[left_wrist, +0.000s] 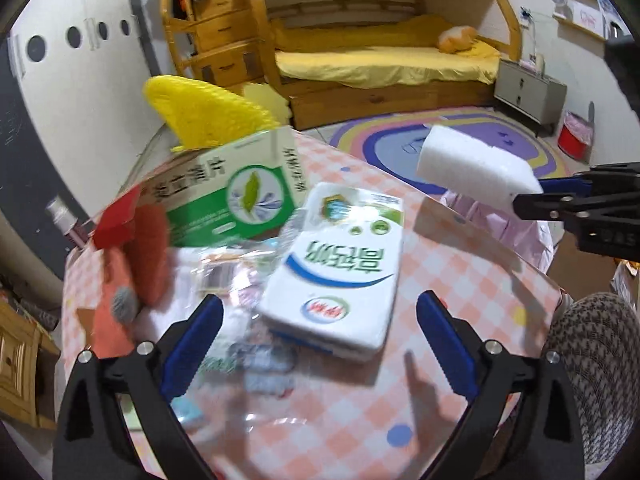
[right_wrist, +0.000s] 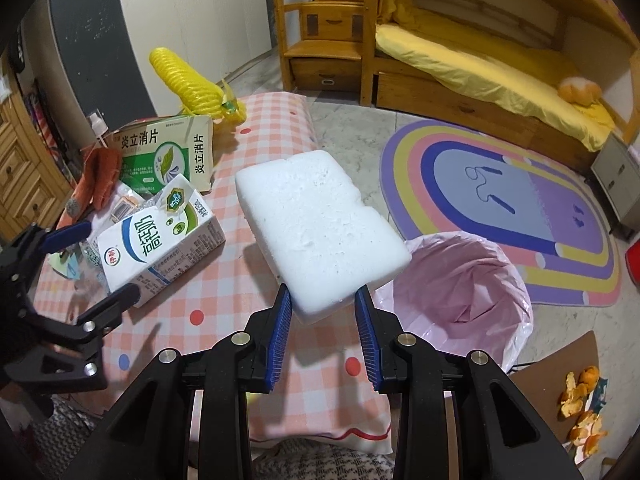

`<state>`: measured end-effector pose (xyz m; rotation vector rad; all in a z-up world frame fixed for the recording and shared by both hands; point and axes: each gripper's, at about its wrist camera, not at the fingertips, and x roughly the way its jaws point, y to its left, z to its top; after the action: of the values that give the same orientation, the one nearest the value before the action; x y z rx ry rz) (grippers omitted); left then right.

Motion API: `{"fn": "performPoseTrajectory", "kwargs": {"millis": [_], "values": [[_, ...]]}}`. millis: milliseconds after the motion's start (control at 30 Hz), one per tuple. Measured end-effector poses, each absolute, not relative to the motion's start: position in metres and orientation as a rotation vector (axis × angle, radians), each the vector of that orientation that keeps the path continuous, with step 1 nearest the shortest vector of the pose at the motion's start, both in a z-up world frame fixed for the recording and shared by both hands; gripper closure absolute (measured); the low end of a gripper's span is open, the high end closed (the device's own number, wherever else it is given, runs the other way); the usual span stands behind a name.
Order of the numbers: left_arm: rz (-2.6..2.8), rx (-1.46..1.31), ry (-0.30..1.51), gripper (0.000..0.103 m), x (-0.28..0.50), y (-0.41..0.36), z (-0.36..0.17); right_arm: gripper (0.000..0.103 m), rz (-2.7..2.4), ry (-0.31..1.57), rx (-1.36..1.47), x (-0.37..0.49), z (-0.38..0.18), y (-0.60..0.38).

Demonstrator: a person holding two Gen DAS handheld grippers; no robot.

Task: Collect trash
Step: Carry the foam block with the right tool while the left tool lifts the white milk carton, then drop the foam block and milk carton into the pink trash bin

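The left gripper point(left_wrist: 320, 320) is angling downward over the checked table point(left_wrist: 460, 280), jaws standing wide apart around the milk carton point(left_wrist: 340, 264) without touching it. The right gripper point(right_wrist: 322, 308) is tilting downward, clamping the white foam block point(right_wrist: 316, 224) beside the pink-lined bin point(right_wrist: 460, 280).

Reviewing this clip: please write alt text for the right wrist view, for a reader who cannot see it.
The right gripper clamps a white foam block above a checked tablecloth, beside a bin lined with a pink bag. To the left lie a milk carton and a green medicine box, with the left gripper open over the carton.
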<state>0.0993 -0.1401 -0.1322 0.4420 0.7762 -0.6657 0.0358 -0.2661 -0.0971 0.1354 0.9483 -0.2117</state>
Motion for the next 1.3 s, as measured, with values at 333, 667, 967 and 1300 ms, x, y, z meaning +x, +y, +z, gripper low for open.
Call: {"fn": "performPoseTrajectory", "kwargs": {"millis": [333,667,967,1300], "values": [[-0.65,0.392,0.813,0.034,0.094,-0.14,-0.125,0.071,-0.21,0.907,0.212,0.011,-0.092,-0.289],[-0.753,0.363,0.717,0.034,0.052,-0.231,-0.096,0.071,-0.445,0.861,0.299,-0.044,-0.092,-0.367],[-0.889,0.42,0.744,0.033,0.048,-0.332,-0.117,0.071,-0.598,0.954,0.372,-0.054,-0.14,-0.434],[-0.917,0.399,0.761,0.019,0.061,-0.362,-0.121,0.046,-0.604,0.973,0.424,-0.045,-0.168,-0.458]]}}
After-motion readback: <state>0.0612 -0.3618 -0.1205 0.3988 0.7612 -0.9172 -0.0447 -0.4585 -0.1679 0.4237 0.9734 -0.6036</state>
